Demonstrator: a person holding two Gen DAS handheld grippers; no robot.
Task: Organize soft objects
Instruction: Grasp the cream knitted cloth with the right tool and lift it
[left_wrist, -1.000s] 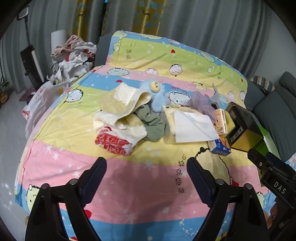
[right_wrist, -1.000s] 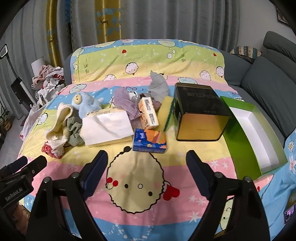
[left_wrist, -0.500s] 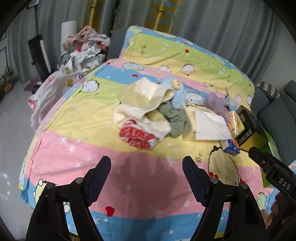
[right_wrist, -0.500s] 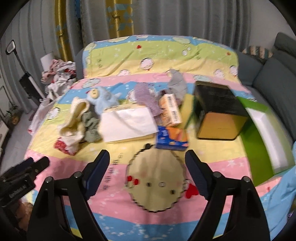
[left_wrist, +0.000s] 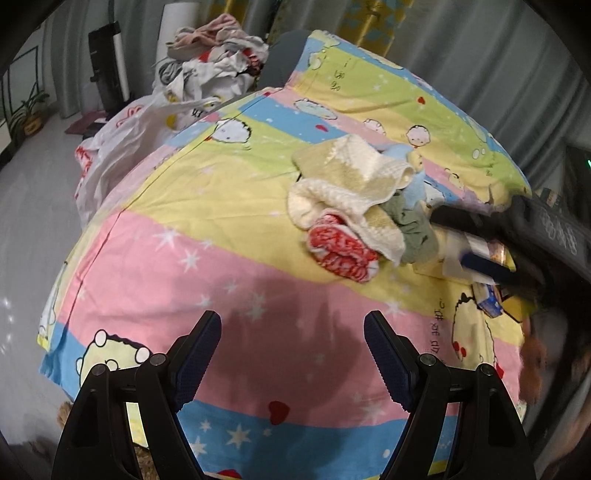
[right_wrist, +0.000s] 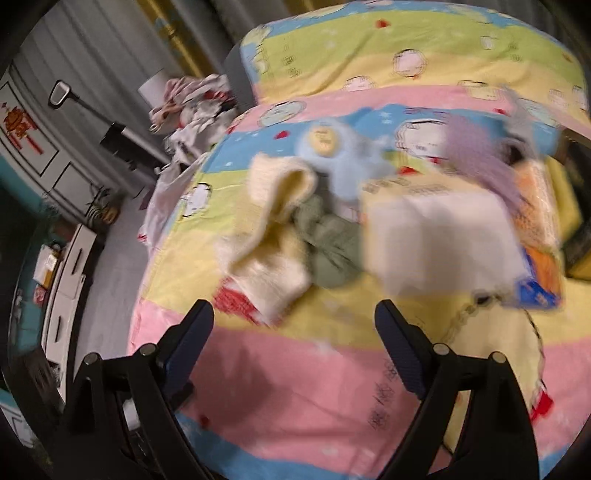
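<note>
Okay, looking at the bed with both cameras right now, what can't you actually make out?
- Right wrist view: motion blur smears the white tissue pack and the purple cloth.
- Left wrist view: the right gripper covers the boxes; the cream towel hides most of the blue plush toy.

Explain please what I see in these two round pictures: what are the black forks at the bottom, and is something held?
No robot is here: a person carries one hand-held gripper in each hand, and each has a wide-angle camera looking along its two fingers. One picture comes from the left gripper, the other, blurred by motion, from the right gripper. The black forks are those fingers.

Both look down on a striped cartoon bedsheet. On it lie a cream towel, a red-and-white cloth, a green cloth and a blue plush toy, beside a white tissue pack.

Nothing is held. The left jaws stand open; the right jaws are opening, with nothing between them.
</note>
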